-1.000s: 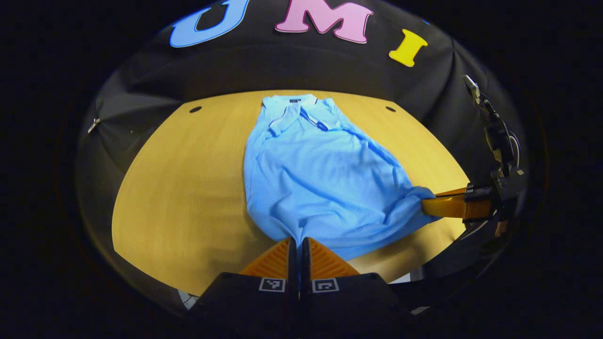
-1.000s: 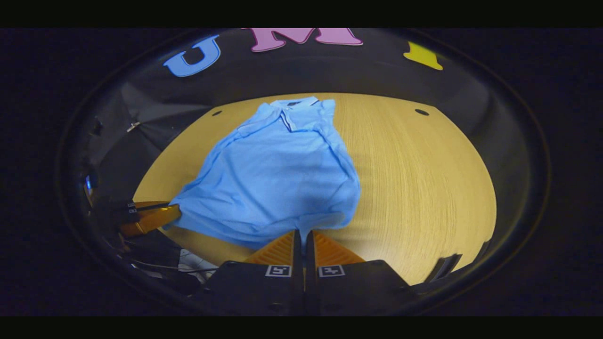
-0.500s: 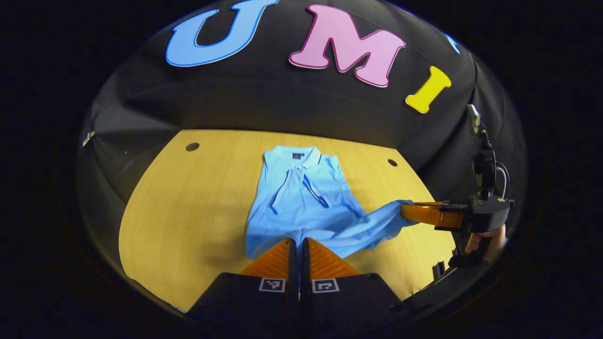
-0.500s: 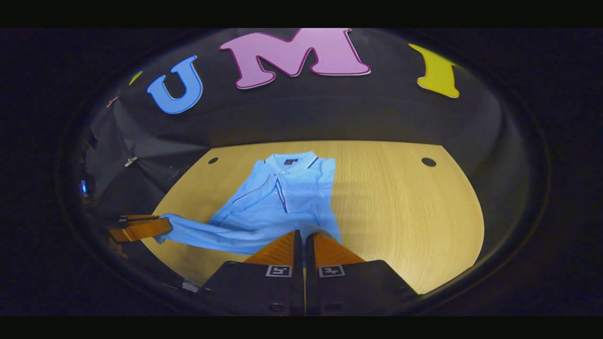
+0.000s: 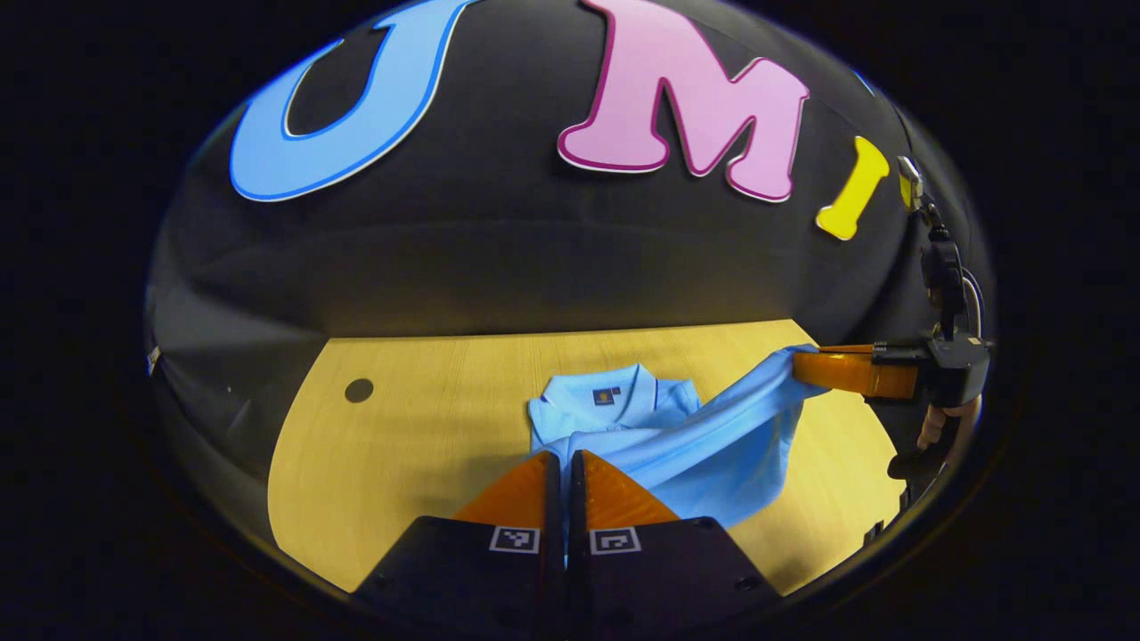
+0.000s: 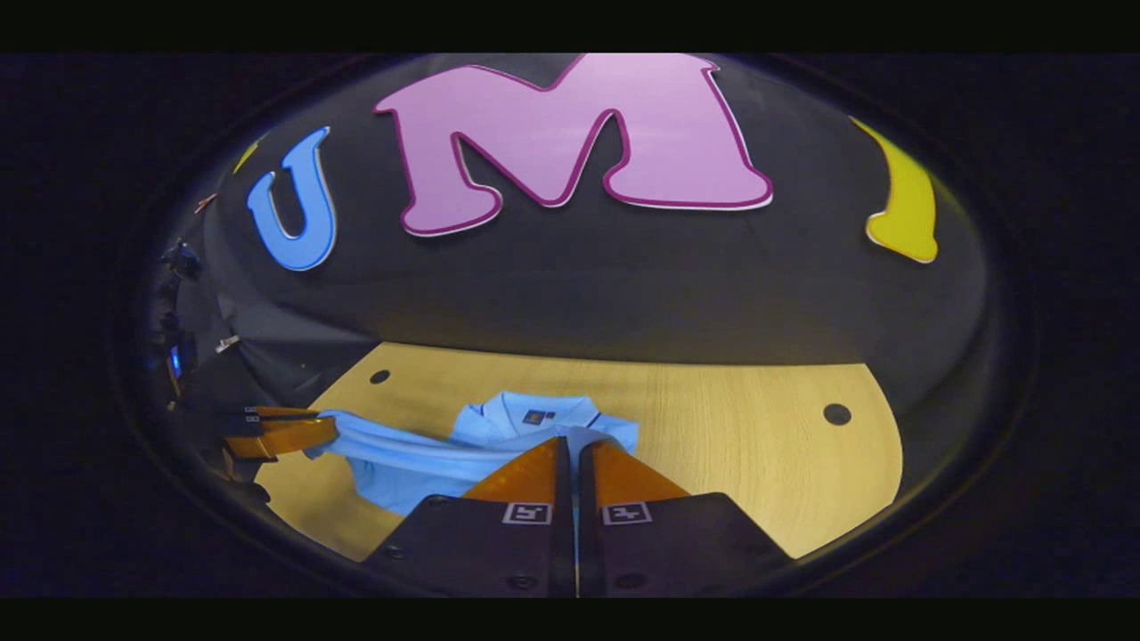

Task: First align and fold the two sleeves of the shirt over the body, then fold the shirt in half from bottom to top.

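A light blue polo shirt (image 5: 704,445) lies on the wooden table (image 5: 419,427), collar toward the wall. Its bottom hem is lifted and carried over the body toward the collar (image 5: 623,396). My left gripper (image 5: 565,456) is shut on one hem corner, the cloth pinched between its fingers. My right gripper (image 6: 573,442) is shut on the other hem corner. In the left gripper view the right gripper (image 5: 802,365) holds the stretched hem at the right, above the table. In the right gripper view the left gripper (image 6: 331,429) shows at the left with the shirt (image 6: 401,458) hanging between the two.
The table has small round holes near its far corners (image 5: 359,390) (image 6: 836,413). A hand (image 5: 935,427) holds the right gripper at the right edge of the left gripper view. The booth's black cloth wall stands just behind the table.
Both grippers have carried the hem forward and up from the table's near edge toward the collar. The shirt's lower half now drapes over its upper half.
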`<move>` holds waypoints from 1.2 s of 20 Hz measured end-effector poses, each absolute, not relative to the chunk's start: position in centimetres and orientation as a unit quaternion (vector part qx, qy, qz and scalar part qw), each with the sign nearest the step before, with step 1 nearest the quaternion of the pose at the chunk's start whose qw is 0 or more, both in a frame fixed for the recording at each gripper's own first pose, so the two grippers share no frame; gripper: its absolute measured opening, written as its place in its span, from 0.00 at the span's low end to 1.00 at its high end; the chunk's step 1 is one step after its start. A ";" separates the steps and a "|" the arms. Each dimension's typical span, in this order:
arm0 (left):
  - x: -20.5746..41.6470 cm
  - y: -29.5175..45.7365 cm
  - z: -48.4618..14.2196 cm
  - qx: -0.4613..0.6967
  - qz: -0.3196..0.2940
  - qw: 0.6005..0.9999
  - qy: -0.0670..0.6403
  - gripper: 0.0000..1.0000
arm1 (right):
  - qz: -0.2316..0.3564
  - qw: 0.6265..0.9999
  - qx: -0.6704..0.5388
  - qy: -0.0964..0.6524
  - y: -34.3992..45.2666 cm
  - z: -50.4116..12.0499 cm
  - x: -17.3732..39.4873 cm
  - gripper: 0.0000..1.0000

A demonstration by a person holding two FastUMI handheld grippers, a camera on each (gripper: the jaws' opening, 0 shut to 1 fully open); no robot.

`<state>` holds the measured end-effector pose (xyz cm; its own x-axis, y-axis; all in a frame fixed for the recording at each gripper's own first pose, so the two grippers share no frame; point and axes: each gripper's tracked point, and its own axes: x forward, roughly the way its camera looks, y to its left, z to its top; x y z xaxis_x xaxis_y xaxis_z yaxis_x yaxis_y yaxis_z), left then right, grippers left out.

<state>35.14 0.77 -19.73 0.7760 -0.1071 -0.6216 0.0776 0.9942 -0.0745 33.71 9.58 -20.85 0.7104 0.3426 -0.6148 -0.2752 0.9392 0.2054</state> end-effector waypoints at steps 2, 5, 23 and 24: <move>39.1 1.6 -21.0 -0.022 -0.042 0.944 0.328 0.06 | 0.159 0.927 0.046 0.338 10.0 -22.5 37.0 0.05; 44.3 1.9 -24.5 -0.040 -0.039 0.942 0.331 0.06 | 0.153 0.927 0.006 0.342 10.3 -26.2 40.7 0.06; 40.8 5.9 -20.6 0.001 0.029 0.975 0.221 0.99 | 0.071 0.948 -0.022 0.309 6.0 -25.9 35.9 0.98; 39.4 5.9 -19.0 -0.003 0.028 0.978 0.207 0.99 | 0.066 0.951 -0.019 0.300 5.7 -24.3 34.6 0.99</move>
